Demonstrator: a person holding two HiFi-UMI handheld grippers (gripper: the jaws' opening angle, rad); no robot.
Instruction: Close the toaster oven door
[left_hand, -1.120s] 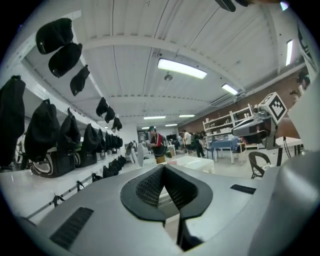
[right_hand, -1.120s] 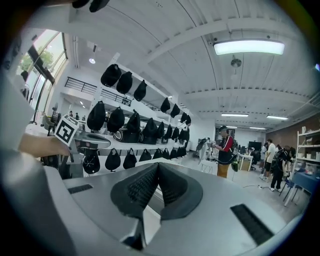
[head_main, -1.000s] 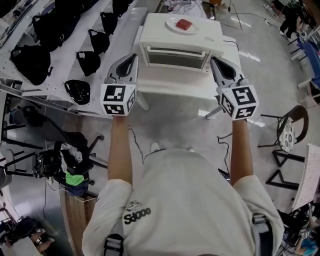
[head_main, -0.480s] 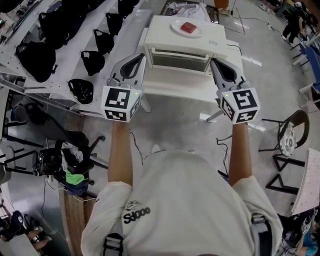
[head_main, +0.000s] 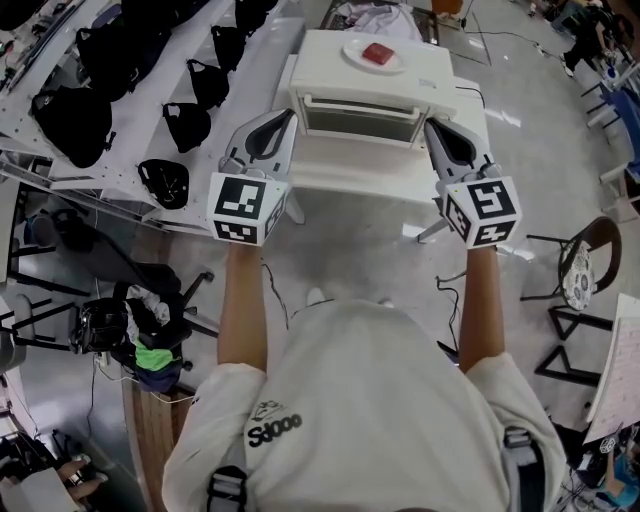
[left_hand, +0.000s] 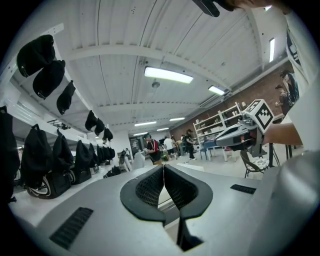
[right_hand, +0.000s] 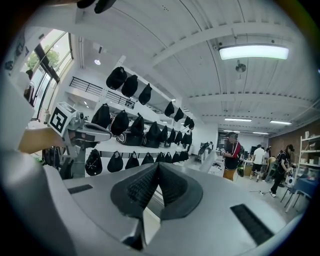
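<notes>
Both pairs of jaws are seen pressed together, with nothing clamped between them. The left gripper (left_hand: 163, 169) and the right gripper (right_hand: 158, 169) are held level and pointed at the toaster oven (head_main: 366, 85), which is set on a white table (head_main: 350, 178). Its door (head_main: 360, 121) is shown shut, as it was a second ago. Against that earlier moment, the left gripper is found slightly higher and closer to the oven's left front corner. The right gripper is seen just beside the right front corner, barely changed. A plate (head_main: 352, 52) bearing a red item (head_main: 377, 53) is carried on the oven's roof. Black bags (head_main: 72, 125) are ranged along the white shelf (head_main: 140, 130) at the left. Whether either gripper touches the oven cannot be made out from the head view. In both gripper views the oven is almost wholly hidden behind the jaws, and only a pale sliver is glimpsed below the pads.
</notes>
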